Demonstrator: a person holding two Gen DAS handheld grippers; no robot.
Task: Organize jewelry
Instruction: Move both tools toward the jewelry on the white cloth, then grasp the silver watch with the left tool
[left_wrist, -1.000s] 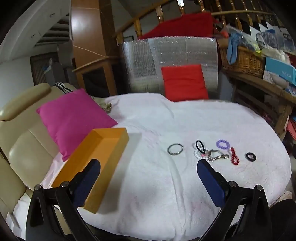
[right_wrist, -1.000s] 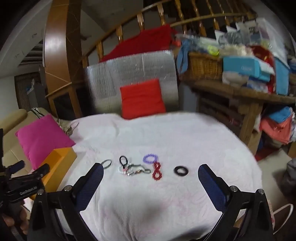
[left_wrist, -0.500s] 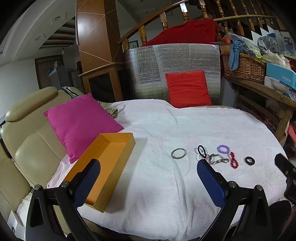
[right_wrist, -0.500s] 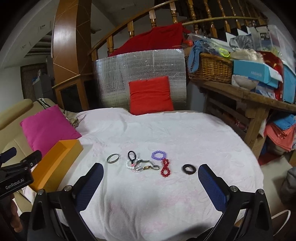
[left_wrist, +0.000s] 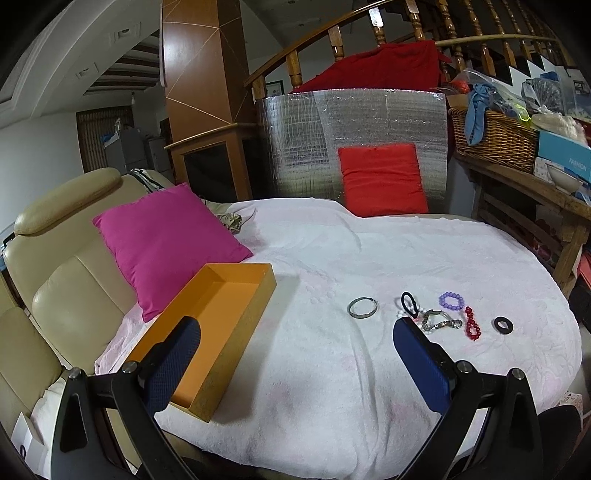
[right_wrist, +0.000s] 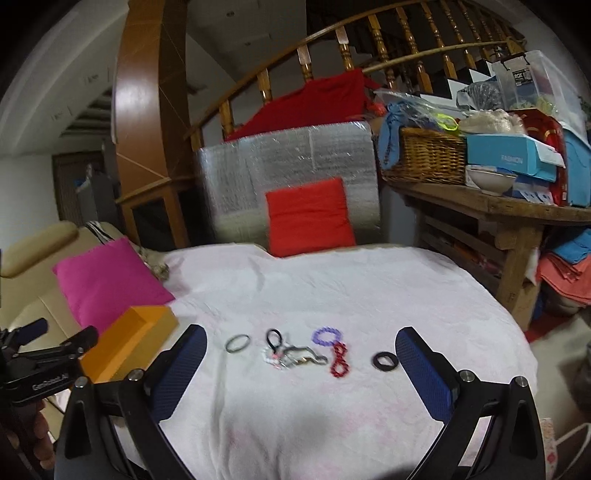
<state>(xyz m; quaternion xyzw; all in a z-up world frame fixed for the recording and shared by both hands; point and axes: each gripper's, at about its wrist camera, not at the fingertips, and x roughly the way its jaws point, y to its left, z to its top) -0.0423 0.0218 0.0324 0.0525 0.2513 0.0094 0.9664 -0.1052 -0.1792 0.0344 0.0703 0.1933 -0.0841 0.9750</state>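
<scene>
1. Lower centre of the right wrist view: jewelry in a loose row on the white cover (right_wrist: 332, 288) — silver bangle (right_wrist: 236, 343), black hair tie (right_wrist: 273, 338), tangled chain and white beads (right_wrist: 295, 357), purple bead bracelet (right_wrist: 327, 336), red bead bracelet (right_wrist: 339, 363), black ring (right_wrist: 385, 360).
2. Orange box (left_wrist: 218, 325), open and empty, lower left of the left view, well apart from the row.
3. Left gripper (left_wrist: 295, 365) and right gripper (right_wrist: 301, 369): fingers spread wide, holding nothing.
4. Pink cushion (left_wrist: 166, 243) touches the box's far end; beige leather sofa (left_wrist: 55, 258) at left edge.
5. Upper frame: red cushion (right_wrist: 308, 218) against silver foil panel (right_wrist: 288, 162); wooden stair railing (right_wrist: 369, 40); wicker basket (right_wrist: 424, 155) on cluttered wooden shelf (right_wrist: 491, 203), right.
</scene>
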